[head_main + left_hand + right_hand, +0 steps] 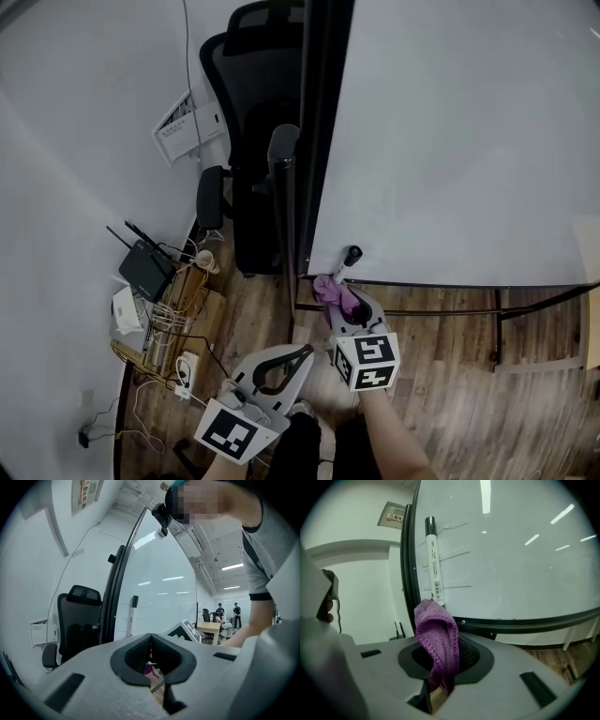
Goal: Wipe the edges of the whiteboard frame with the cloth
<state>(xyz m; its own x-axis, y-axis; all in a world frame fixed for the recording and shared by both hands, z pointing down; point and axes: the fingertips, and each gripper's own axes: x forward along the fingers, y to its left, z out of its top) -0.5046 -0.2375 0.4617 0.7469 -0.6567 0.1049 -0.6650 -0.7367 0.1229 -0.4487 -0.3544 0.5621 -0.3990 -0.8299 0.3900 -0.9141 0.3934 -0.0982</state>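
Found right gripper (pixel 440 670) clenched on the purple cloth (pixel 437 634): fold bunched up out of the jaws, tail hanging below them. Put the cloth tip just ahead of the jaws, at or very near the lower-left corner of the whiteboard frame (pixel 520 620); cannot confirm contact. Noted marker (pixel 433 555) straight beyond the cloth, upright against the board face, foot just above the bottom rail. Found left gripper (pixel 151 654) closed on nothing, back and to the left of the right one, well short of the board. Took the purple showing through its gap for the cloth farther off.

Judged as the start of a wipe, with cloth at the corner where bottom rail meets left upright. Next move probably calls for pressing the fold flat onto the rail and dragging rightward along it, or up the left upright. Worth passing under the marker's foot rather than knocking it loose.

Counted two grippers, one cloth, one marker, one whiteboard, and one office chair (pixel 248 141) past the frame's left edge, far left of the right gripper.
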